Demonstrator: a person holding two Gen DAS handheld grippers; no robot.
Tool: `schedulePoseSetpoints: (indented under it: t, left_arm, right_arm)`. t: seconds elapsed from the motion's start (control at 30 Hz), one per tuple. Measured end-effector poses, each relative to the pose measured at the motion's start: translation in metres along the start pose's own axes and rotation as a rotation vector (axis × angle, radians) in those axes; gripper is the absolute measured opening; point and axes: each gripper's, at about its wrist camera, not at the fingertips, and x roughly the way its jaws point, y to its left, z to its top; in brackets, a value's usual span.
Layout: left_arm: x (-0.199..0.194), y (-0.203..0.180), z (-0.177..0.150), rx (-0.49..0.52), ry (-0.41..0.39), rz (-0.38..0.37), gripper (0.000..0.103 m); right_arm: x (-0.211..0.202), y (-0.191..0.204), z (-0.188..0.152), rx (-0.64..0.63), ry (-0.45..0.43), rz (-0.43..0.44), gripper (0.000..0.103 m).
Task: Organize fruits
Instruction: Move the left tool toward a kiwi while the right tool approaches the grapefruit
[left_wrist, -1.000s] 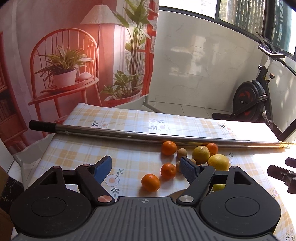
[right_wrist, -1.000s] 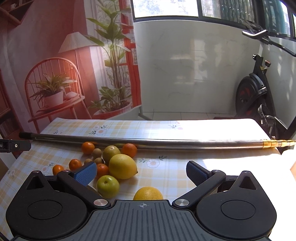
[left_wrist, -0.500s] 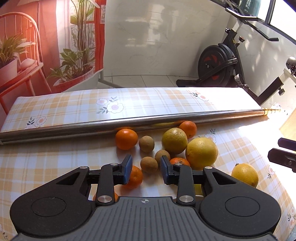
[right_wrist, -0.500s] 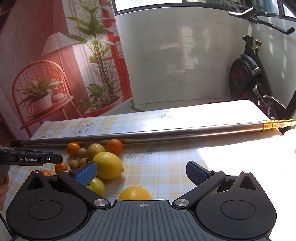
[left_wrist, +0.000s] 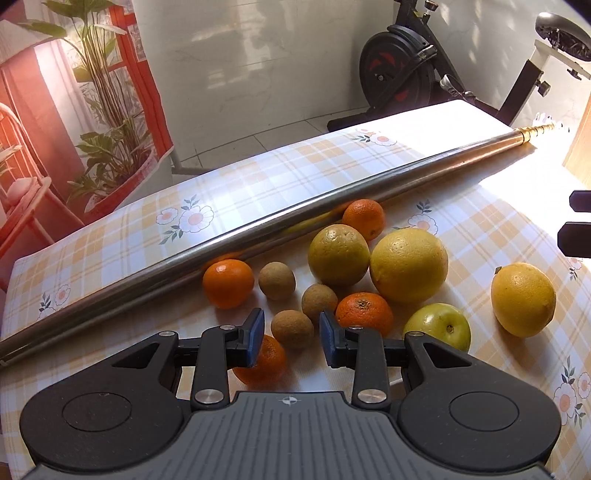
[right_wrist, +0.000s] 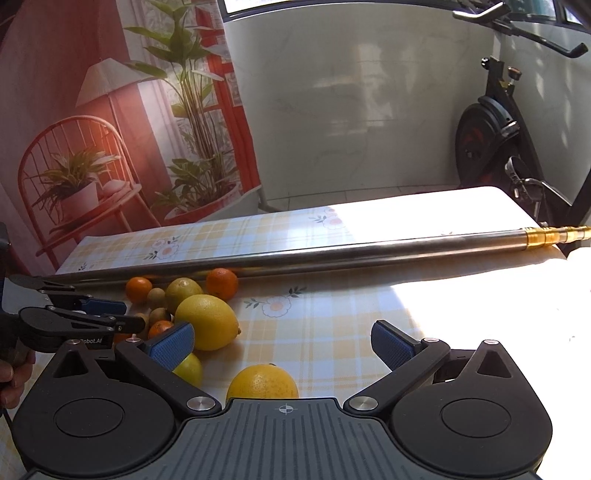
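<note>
Hovering low over the fruit cluster, the left gripper has its blue-padded fingers partly spread, nothing pinched. A small round brown fruit sits right in the gap, slightly ahead of the tips and not touching either pad as far as I can tell. It is a ball with no long axis, so approach angle matters little; judgement: a short push forward and then a squeeze would take it. A small orange mandarin lies under the left finger, and another mandarin is just beside the right finger; both could get nudged.

The right gripper has fingers spread wide and empty, well apart from the brown fruit, with a yellow lemon close under its body and a bigger yellow lemon near its left pad. Left hand is clearly the nearer one for the small fruit.

Other pieces: two more brown balls, a green-yellow orange, a green apple.

Surface is a table under a yellow plaid floral cloth, flat but slick-looking, so round fruit may roll. A long steel pole lies across it behind the cluster, touching the rear fruits. Room: white tiled wall, black exercise bike, printed red backdrop. No tray or bowl in view, so the sorting target can't be told.
</note>
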Motion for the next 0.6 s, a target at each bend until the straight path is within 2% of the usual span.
schedulePoseSetpoints:
  t: [0.07, 0.23, 0.37, 0.5, 0.6]
  left_arm:
    - [-0.002, -0.001, 0.002, 0.025, -0.003, 0.006, 0.035]
    - [-0.003, 0.004, 0.002, 0.012, 0.012, -0.064, 0.034]
    - [0.006, -0.009, -0.003, 0.095, 0.034, -0.015, 0.033]
    - [0.008, 0.003, -0.001, 0.016, 0.026, -0.024, 0.032]
    - [0.01, 0.005, -0.001, 0.013, 0.025, -0.032, 0.031]
  right_arm:
    - [0.0, 0.0, 0.0, 0.0, -0.001, 0.0, 0.102]
    - [0.0, -0.003, 0.0, 0.008, -0.001, 0.0, 0.102]
    - [0.002, -0.005, 0.0, 0.017, 0.009, 0.006, 0.102]
    - [0.001, -0.005, -0.001, 0.011, 0.004, 0.005, 0.102]
    - [0.002, -0.006, -0.001, 0.015, 0.008, 0.002, 0.102]
